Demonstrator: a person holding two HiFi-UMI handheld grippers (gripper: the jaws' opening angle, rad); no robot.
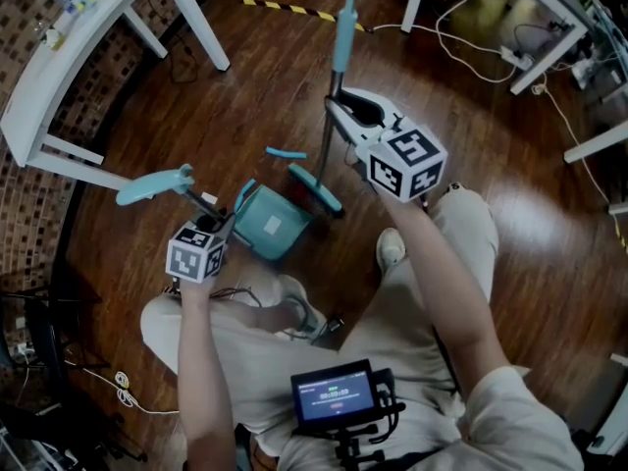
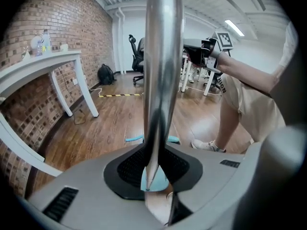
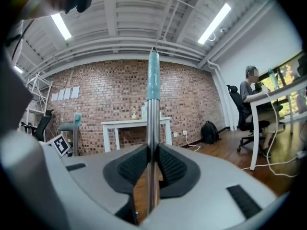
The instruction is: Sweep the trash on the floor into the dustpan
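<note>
Clamping the teal plastic dustpan (image 1: pixel 257 239) by its silver pole (image 2: pixel 162 71) is the left gripper (image 1: pixel 220 222). The right gripper (image 1: pixel 339 112) is clenched on the teal-handled metal broom (image 1: pixel 325 153), at the pan's 2 o'clock. Pale scrap (image 1: pixel 273 226) inside the pan.

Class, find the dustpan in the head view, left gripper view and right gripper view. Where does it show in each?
Head view: dustpan, teal, left of centre.
Left gripper view: its metal pole fills the centre; the pan shows low centre.
Right gripper view: only its teal grip, far left.
Shared landmark: white table by the brick wall.
</note>
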